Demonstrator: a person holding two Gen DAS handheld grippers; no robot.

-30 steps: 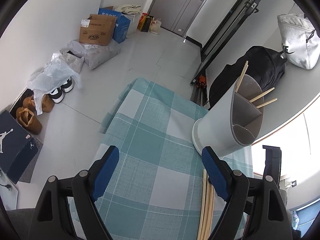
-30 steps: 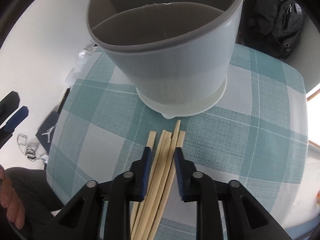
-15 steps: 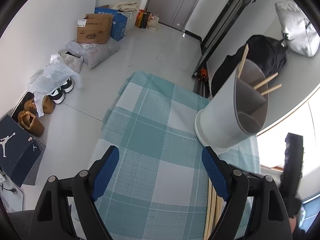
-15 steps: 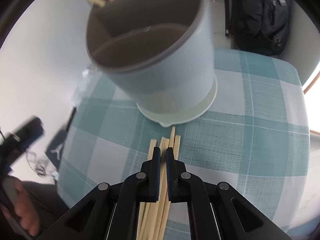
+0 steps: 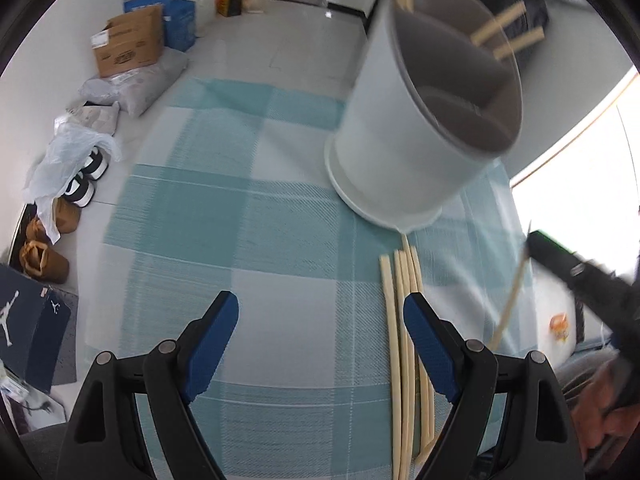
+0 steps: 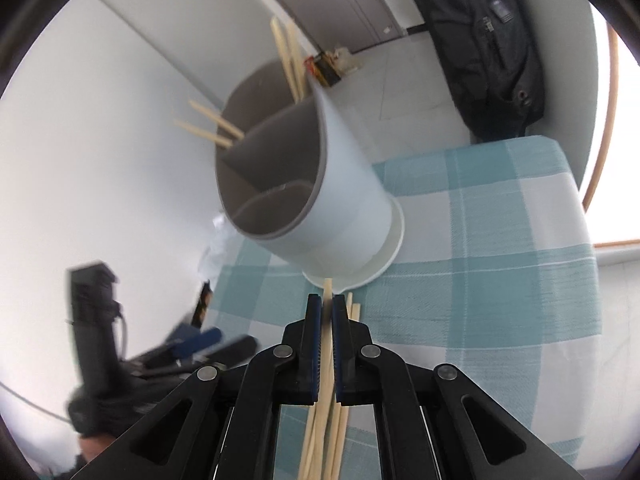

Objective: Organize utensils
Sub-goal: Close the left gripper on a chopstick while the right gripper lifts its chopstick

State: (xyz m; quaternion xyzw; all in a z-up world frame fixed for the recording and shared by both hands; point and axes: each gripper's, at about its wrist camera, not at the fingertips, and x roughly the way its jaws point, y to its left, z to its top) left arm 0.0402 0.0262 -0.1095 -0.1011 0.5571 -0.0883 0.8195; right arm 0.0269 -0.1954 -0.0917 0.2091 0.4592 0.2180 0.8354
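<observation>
A white utensil holder [image 5: 420,136] with grey divided compartments stands on the teal checked cloth [image 5: 256,240]; it also shows in the right wrist view [image 6: 320,200]. Several chopsticks [image 6: 288,56] stick out of its far compartments. A bundle of loose wooden chopsticks [image 5: 404,344] lies on the cloth in front of it. My right gripper [image 6: 327,308] is shut on one chopstick [image 6: 327,344] and holds it above the bundle; this lifted chopstick shows at the right in the left wrist view [image 5: 510,304]. My left gripper [image 5: 320,320] is open and empty, just left of the bundle.
Cardboard boxes [image 5: 128,44], bags and shoes [image 5: 84,184] lie on the floor to the left. A black backpack [image 6: 492,48] leans by the wall behind the table. The table edge runs close on the right, by the window [image 5: 580,160].
My right gripper closed on one chopstick from the bundle and lifted it off the cloth. My left gripper moved forward and right, closer to the holder and bundle.
</observation>
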